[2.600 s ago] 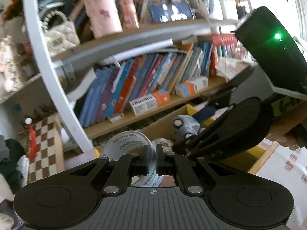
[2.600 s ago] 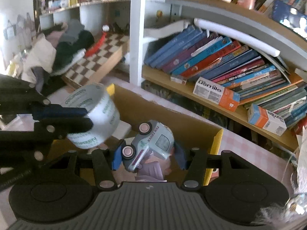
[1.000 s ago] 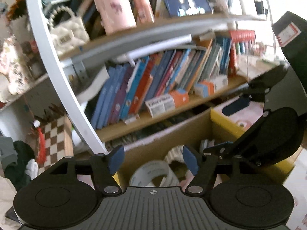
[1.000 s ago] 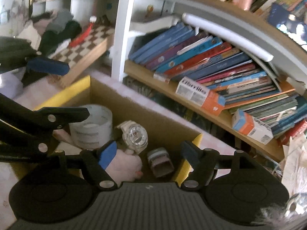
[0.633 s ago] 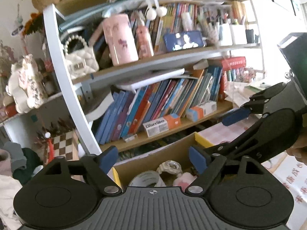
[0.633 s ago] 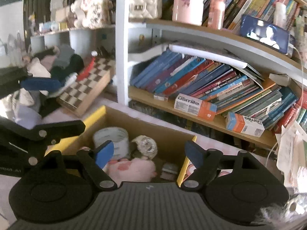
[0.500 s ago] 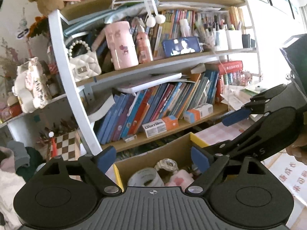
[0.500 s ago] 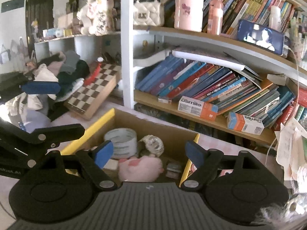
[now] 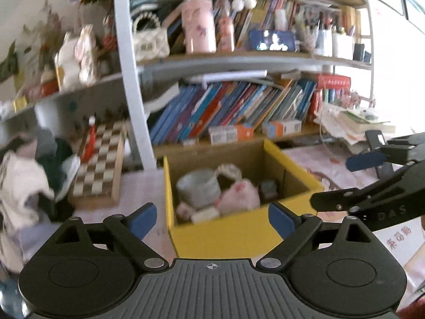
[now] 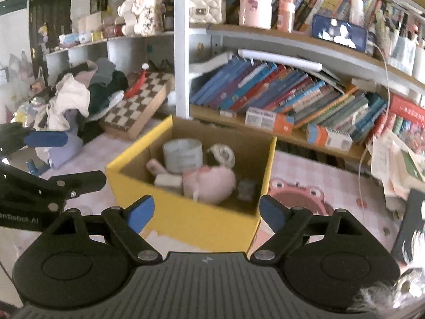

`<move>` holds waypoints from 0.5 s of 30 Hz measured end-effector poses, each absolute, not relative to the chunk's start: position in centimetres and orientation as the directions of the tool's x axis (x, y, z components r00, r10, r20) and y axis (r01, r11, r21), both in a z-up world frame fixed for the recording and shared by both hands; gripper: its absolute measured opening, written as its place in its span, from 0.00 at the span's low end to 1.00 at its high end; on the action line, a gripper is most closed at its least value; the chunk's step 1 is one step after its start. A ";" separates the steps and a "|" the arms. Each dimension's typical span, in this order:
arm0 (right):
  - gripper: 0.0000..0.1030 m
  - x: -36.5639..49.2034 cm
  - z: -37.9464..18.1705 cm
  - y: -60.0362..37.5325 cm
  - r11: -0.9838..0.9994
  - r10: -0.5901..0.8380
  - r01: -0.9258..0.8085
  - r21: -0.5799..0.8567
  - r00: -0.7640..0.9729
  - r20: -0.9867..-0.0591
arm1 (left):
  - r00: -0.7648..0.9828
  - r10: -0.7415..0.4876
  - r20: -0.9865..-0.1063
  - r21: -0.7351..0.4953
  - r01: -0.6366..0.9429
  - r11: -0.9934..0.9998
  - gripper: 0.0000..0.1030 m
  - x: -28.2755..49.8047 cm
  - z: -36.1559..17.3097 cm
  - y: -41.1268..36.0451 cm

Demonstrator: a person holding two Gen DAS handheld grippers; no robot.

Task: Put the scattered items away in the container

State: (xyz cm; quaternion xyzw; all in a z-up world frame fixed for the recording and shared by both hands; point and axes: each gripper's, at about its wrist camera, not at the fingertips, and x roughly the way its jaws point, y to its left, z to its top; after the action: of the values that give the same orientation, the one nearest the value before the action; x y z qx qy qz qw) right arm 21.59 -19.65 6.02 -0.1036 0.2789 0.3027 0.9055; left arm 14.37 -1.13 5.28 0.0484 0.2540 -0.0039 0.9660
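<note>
**Both claws empty, box loaded: look for strays**

The left gripper (image 9: 212, 216) and right gripper (image 10: 205, 211) have just been opening; their jaws stand apart with nothing between them. Beyond them, the yellow box (image 10: 186, 220) holds the tape roll (image 10: 182, 154), watch (image 10: 221, 154) and pink plush (image 10: 209, 182). Best now: scan the tablecloth (image 10: 305, 175) beside the box for leftovers before reaching.

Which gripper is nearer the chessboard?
Left. The left gripper hangs before the box on the side toward the chessboard; the right gripper is off the box's opposite side, away from it.
</note>
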 end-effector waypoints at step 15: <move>0.83 20.7 1.3 -20.3 0.803 0.456 -0.596 0.024 0.588 -0.668 | 0.804 0.070 -0.591 0.116 -0.002 0.993 0.91 13.7 1.9 -2.5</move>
State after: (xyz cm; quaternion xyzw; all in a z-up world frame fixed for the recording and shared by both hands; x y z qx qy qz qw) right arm 20.70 -20.28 1.34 -0.1016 0.3434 0.2971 0.8851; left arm 13.74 -2.52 1.87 0.0547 0.3128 0.0191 0.9480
